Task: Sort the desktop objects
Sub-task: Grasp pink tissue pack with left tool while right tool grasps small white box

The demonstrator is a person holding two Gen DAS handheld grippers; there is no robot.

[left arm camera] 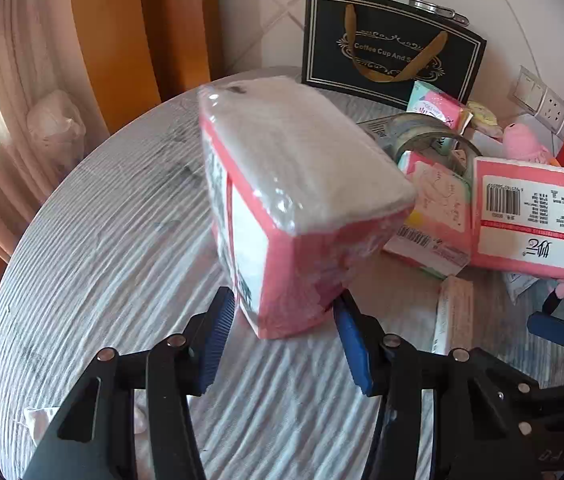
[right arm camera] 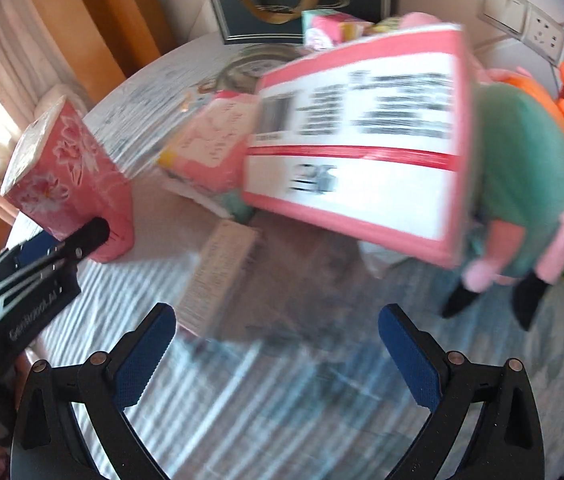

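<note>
Presently we find the left gripper clamping a pink tissue pack; the right gripper hangs released over the table.

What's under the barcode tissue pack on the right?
The barcode tissue pack lies tilted on the pile: its left edge overlaps a pink printed pack, and a plush toy's black feet stick out below it. Anything else beneath is covered.

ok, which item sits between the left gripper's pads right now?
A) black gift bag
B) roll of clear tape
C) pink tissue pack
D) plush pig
C: in the left wrist view the pink tissue pack stands on end between the left gripper's blue pads; the tape roll, black gift bag and plush pig lie farther off.
</note>
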